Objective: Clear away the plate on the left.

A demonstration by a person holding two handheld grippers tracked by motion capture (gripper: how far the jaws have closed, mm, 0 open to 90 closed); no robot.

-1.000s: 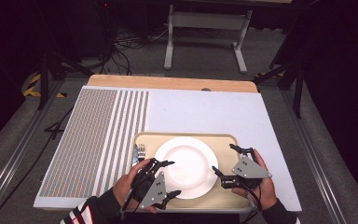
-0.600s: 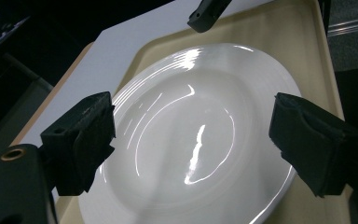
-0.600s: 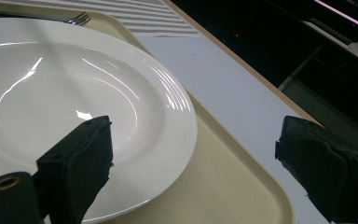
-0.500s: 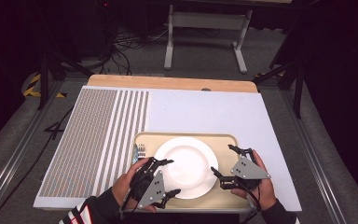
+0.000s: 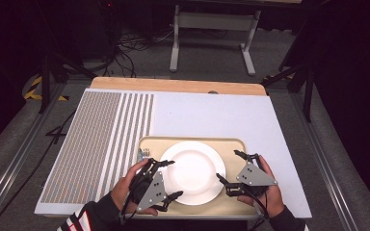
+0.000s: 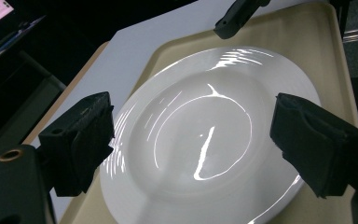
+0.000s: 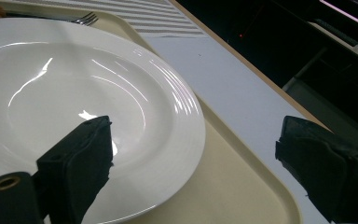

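A white plate lies empty on a beige tray near the table's front edge. My left gripper hovers at the plate's left rim, open, with nothing pinched. In the left gripper view the left gripper has its black pads spread wide over the plate. My right gripper sits at the plate's right rim, also open. In the right gripper view one pad of the right gripper is over the plate and the other is out past the tray.
A fork lies on the tray's left end beside the plate, its tines also seen in the right gripper view as the fork. The white table top has a ribbed striped section at left and a wooden strip along the back.
My left gripper has crept slightly away from me along the plate's left rim. The right gripper and the plate have stayed put.
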